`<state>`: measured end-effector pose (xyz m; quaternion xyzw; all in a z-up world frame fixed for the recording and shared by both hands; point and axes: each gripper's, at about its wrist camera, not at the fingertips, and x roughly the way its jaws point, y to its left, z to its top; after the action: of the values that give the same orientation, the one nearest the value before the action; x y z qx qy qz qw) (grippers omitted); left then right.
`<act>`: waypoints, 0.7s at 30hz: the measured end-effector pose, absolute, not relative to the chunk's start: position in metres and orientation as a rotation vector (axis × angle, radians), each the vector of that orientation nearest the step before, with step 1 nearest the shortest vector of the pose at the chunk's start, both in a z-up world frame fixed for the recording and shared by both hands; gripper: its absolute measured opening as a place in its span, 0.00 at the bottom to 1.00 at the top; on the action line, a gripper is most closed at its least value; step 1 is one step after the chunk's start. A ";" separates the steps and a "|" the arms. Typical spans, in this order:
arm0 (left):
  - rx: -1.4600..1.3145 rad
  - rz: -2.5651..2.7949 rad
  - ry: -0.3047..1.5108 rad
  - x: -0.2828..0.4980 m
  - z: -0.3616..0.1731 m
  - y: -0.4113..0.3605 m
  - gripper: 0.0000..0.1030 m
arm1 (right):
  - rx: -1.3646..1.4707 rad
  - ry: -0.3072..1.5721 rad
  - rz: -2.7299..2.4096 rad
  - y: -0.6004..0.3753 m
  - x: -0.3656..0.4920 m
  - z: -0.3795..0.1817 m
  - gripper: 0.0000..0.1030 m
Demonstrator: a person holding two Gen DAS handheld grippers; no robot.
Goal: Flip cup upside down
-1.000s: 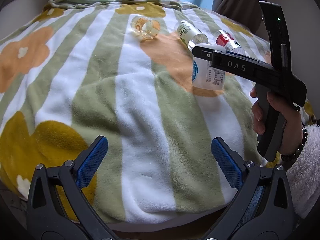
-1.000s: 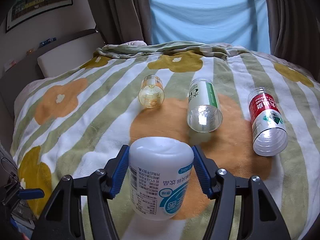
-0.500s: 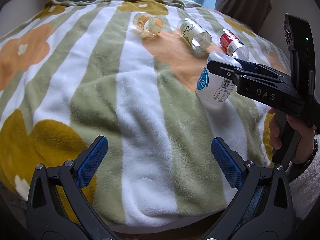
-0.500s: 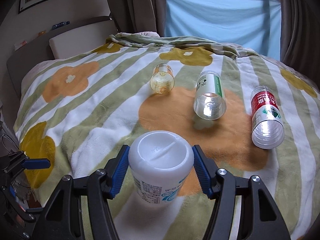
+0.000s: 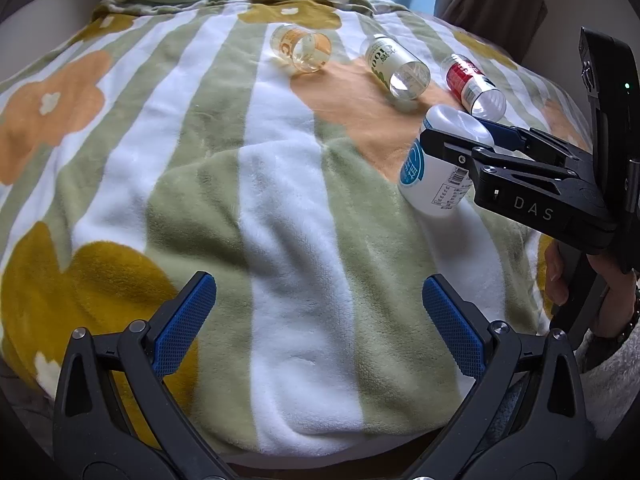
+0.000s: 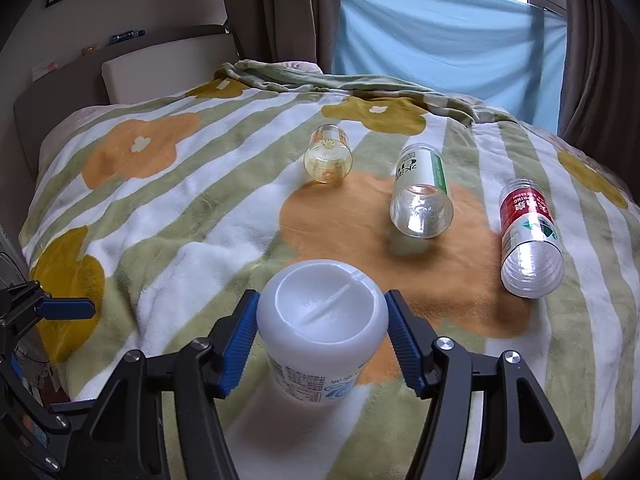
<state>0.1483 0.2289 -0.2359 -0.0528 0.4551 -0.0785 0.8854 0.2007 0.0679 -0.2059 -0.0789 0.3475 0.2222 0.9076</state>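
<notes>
the white cup (image 6: 322, 328) is clamped base-up between the right gripper (image 6: 322, 334) pads, tilted, low over the blanket (image 5: 280, 208). it should be levelled and its mouth seated flat before release. the left gripper (image 5: 316, 320) is held wide open, empty. three bottles (image 6: 420, 196) lie beyond, well apart.

Left wrist cam sits low at the near edge of the blanket (image 5: 280, 200), looking forward across it between its own blue pads (image 5: 182, 322), toward the curtains at the top of the frame. Right wrist cam is further in and higher, tilted down, facing the window. Both catch the three clear containers (image 6: 420, 196) lying mid-blanket; the left view also has the right gripper (image 5: 460, 136) at its right edge.
</notes>
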 end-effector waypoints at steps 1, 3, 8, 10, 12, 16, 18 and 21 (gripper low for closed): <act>-0.113 -0.163 0.945 0.148 -0.236 0.230 0.99 | -0.154 0.719 0.448 0.068 0.201 -0.206 0.65; -0.117 -0.162 0.943 0.148 -0.235 0.231 0.99 | -0.126 0.718 0.419 0.067 0.203 -0.206 0.85; -0.119 -0.163 0.936 0.148 -0.235 0.231 0.99 | -0.074 0.647 0.423 0.064 0.199 -0.203 1.00; -0.115 -0.162 0.934 0.148 -0.235 0.231 0.99 | -0.059 0.641 0.440 0.065 0.198 -0.203 1.00; -0.114 -0.158 0.931 0.148 -0.236 0.232 0.99 | -0.060 0.640 0.449 0.066 0.195 -0.202 1.00; -0.130 -0.144 0.912 0.146 -0.231 0.235 0.99 | -0.064 0.638 0.450 0.065 0.186 -0.193 1.00; -0.127 -0.130 0.893 0.144 -0.221 0.237 0.99 | -0.076 0.627 0.422 0.062 0.179 -0.182 1.00; -0.071 -0.091 0.823 0.137 -0.191 0.235 0.99 | -0.080 0.599 0.390 0.055 0.165 -0.157 1.00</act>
<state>0.1365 0.2352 -0.1911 -0.0344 0.3999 -0.0441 0.9149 0.1647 0.0548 -0.1571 -0.0389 0.2933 0.1907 0.9360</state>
